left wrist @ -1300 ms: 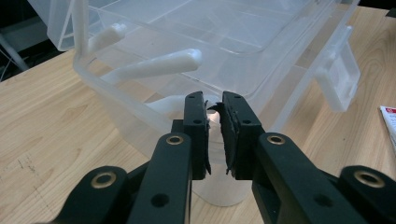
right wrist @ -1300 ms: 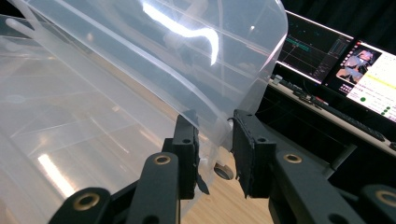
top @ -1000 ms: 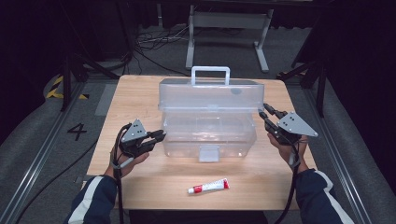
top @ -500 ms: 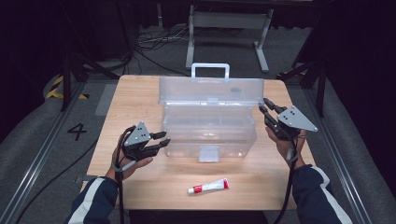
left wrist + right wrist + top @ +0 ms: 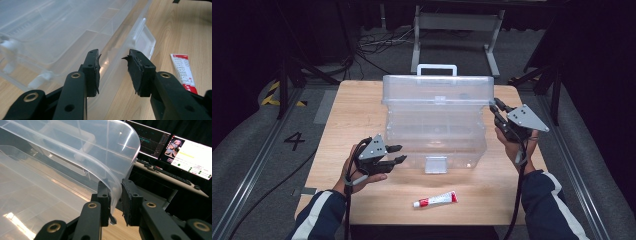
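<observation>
Right gripper (image 5: 115, 202) clasped the raised lid (image 5: 75, 150) edge of the clear storage box (image 5: 434, 135), its pad contact blurred. Left gripper (image 5: 113, 72), just opening, held nothing; toothpaste tube (image 5: 183, 72) lay beside its fingers.

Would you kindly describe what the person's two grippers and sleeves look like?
Both the left gripper and the right gripper are black, each topped by a grey three-cornered plate. Their jaws are flat black blocks on arms with brass-coloured rivets. A black cable trails from each. The sleeves are dark navy with white stripes.
</observation>
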The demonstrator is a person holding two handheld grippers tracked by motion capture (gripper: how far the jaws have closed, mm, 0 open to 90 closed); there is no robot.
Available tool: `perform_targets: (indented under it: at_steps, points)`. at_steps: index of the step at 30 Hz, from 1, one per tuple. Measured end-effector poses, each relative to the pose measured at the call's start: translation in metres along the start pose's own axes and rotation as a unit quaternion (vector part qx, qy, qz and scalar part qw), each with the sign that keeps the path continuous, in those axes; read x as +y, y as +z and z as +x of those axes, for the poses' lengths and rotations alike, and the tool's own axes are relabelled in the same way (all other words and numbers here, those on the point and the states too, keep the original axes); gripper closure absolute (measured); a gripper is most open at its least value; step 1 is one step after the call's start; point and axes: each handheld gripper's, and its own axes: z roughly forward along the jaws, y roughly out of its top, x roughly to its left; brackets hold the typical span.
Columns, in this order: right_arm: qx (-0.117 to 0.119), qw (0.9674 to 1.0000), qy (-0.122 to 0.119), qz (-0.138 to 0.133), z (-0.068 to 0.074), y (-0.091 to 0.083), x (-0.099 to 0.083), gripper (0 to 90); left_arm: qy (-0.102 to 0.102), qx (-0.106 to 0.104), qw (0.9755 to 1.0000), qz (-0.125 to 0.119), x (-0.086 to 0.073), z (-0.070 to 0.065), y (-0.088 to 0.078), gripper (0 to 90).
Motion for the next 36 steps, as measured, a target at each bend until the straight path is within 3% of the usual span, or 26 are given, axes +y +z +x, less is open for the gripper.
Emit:
perform_targets:
  at_steps: [15, 24, 26, 36]
  points:
    - [-0.019, 0.9997, 0.01, 0.009, -0.006, 0.016, 0.013, 80.8, 0.005, -0.022, 0.9993, 0.031, 0.0, 0.006, 0.017, 61.9]
    - [-0.035, 0.9993, 0.001, 0.012, -0.008, 0.024, 0.017, 83.0, 0.005, -0.018, 0.999, 0.04, -0.003, 0.009, 0.024, 63.4]
    - [-0.041, 0.9991, -0.006, 0.012, -0.008, 0.027, 0.018, 83.4, -0.004, -0.018, 0.9993, 0.033, -0.004, 0.01, 0.024, 64.0]
    - [-0.043, 0.9989, -0.005, 0.019, -0.012, 0.035, 0.023, 84.2, -0.004, -0.02, 0.9991, 0.038, -0.005, 0.011, 0.025, 64.8]
